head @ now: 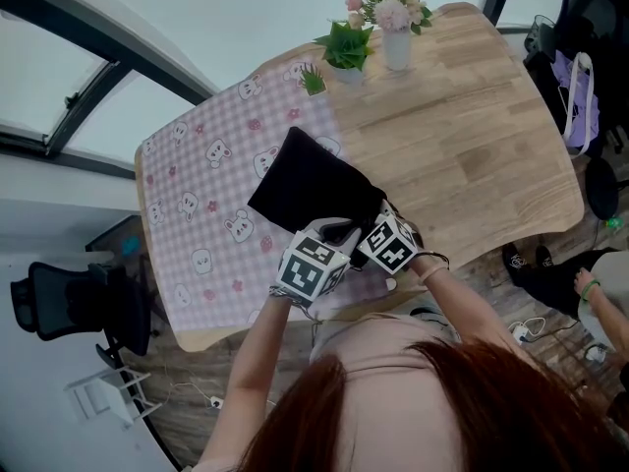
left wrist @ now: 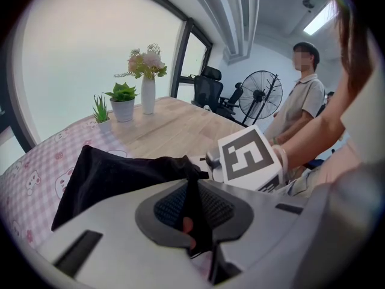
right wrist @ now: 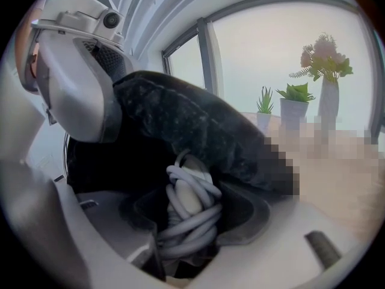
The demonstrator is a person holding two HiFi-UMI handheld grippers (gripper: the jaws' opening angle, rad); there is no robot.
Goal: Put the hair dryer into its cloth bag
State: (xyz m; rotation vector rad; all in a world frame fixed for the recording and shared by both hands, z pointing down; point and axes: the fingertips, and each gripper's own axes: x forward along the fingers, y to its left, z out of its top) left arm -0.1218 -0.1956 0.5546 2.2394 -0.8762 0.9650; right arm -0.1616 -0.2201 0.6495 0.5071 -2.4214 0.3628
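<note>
So the left gripper [left wrist: 192, 192] is pinched tight on the edge of the black cloth bag [head: 310, 190], holding its mouth up. The right gripper [right wrist: 190, 218] is clamped around the white hair dryer [right wrist: 187, 198], grey cord wound round it, right at the bag's opening. The bag lies half on the pink checked tablecloth [head: 197, 195], half on the wooden table [head: 472, 136].

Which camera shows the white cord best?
The right gripper view: the cord sits coiled between the jaws, right up close, at the mouth of the bag. The head view and the left gripper view show the bag but no cord.
</note>
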